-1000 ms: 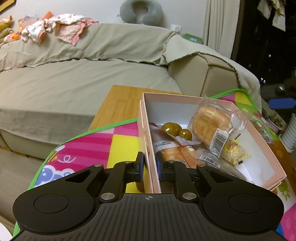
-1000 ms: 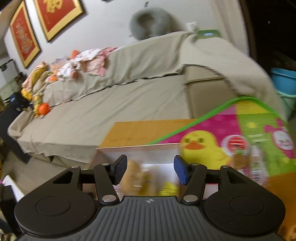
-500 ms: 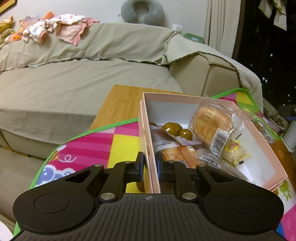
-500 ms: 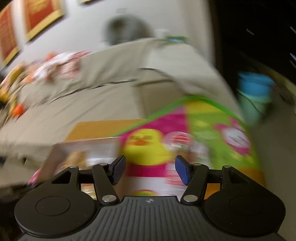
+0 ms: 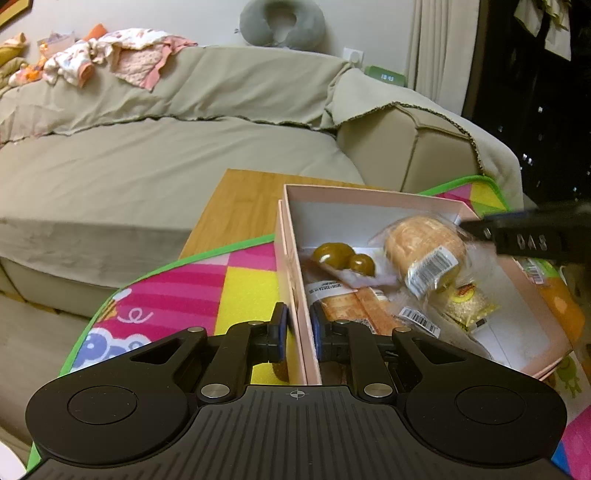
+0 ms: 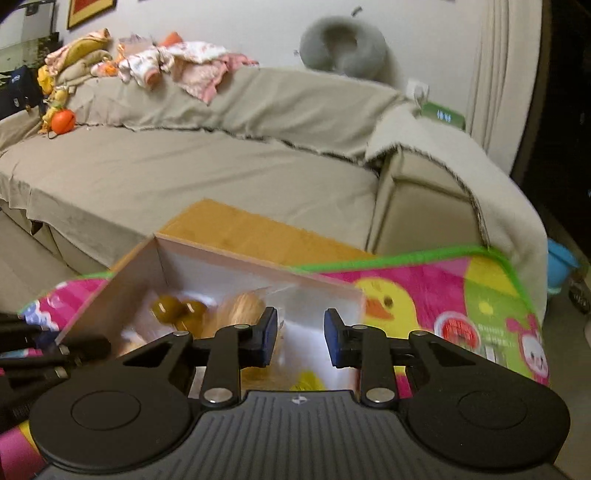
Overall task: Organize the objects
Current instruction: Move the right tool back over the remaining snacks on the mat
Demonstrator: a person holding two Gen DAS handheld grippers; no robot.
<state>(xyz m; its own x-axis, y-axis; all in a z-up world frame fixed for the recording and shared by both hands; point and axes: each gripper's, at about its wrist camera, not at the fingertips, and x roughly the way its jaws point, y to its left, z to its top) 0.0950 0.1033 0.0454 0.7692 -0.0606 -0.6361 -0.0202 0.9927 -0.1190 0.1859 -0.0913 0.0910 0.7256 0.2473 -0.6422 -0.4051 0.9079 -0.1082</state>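
Observation:
A pink box (image 5: pixel 291 266) stands open on a colourful mat (image 5: pixel 192 291). My left gripper (image 5: pixel 297 334) is shut on the box's near left wall. Inside lie a wrapped bread roll (image 5: pixel 421 247), two glossy brown-green pieces (image 5: pixel 341 256), an orange packet (image 5: pixel 354 306) and a yellow snack packet (image 5: pixel 469 308). My right gripper (image 6: pixel 300 338) is open and empty above the box's right part (image 6: pixel 258 266), over the bread roll (image 6: pixel 240 314). It shows blurred at the right edge of the left wrist view (image 5: pixel 524 236).
The mat covers a wooden table (image 5: pixel 240 206) in front of a beige sofa (image 5: pixel 166 158). Clothes (image 5: pixel 107 59) and a grey neck pillow (image 5: pixel 282 24) lie on the sofa back. A blue bucket (image 6: pixel 561 266) stands at the right.
My right gripper swung right, then back left over the box, and narrowed slightly. The bread roll has tipped flatter in the box. My left gripper has kept its hold on the wall.

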